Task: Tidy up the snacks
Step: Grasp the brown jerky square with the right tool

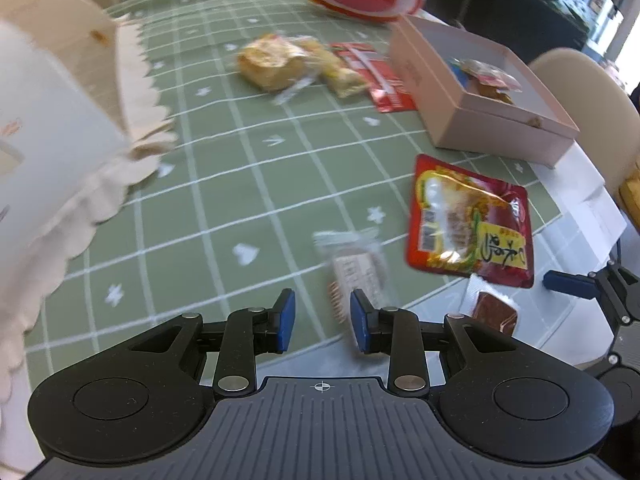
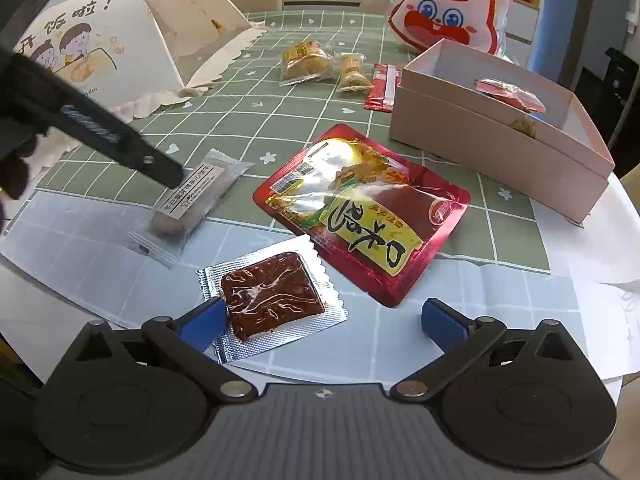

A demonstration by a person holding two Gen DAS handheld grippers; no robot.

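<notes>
Right gripper point(image 2: 322, 318) gapes wide, empty; the brown snack point(image 2: 270, 294) lies on the table between its fingers, touching the left pad. Beyond it lies the red pouch point(image 2: 366, 212); farther, the pink box point(image 2: 496, 140). Left gripper point(image 1: 322, 320) is part-open, empty, above a clear-wrapped bar point(image 1: 356, 268).

Table centre: large pouch point(image 2: 362, 216) on the cloth point(image 2: 248, 104).
Left of it: wrapped bar point(image 2: 192, 204).
Before it: foil square point(image 2: 272, 300).
Right, behind: box point(image 2: 496, 136), snacks inside.
Far side: bread packs point(image 2: 308, 60), rabbit bag point(image 2: 448, 8).
Far left: food cover point(image 2: 132, 44).
</notes>
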